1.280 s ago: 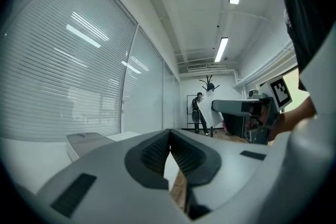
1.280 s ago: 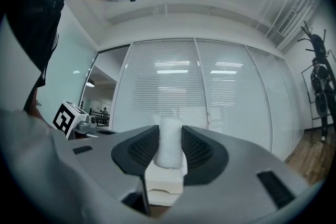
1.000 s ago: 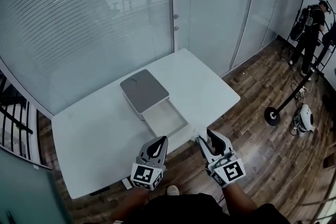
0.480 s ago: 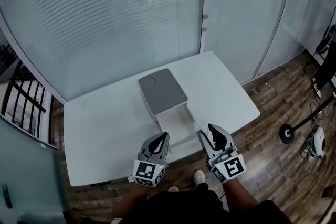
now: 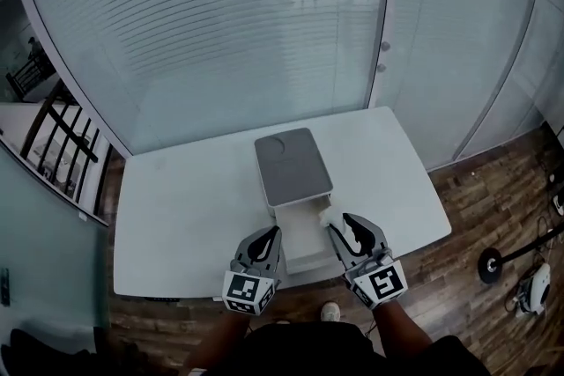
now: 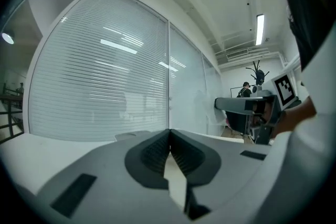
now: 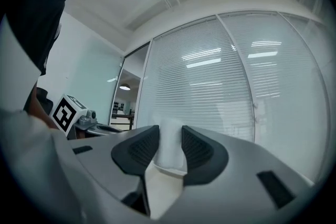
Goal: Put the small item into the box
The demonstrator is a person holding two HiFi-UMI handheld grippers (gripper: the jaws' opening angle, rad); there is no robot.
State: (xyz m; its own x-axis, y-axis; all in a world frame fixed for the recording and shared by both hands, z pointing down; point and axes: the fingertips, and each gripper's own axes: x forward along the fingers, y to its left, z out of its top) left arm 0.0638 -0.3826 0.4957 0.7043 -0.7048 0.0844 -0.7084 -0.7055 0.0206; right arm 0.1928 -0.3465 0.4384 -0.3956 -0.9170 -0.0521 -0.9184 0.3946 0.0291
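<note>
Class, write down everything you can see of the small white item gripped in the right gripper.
The small white item is a pale, plain, soft-looking lump with rounded edges and no markings. It stands upright between the dark ribbed pads of the right gripper, which press on both its sides, and its top pokes out past the tips. In the head view it hangs near the right edge of the open white box, and only the pads appear to touch it.

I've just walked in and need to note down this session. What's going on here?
A person at a white table holds a gripper in each hand. The right gripper is clamped on a small white item, holding it by the right edge of the open white box, not yet inside. The left gripper is shut and empty, near the box's left side.
</note>
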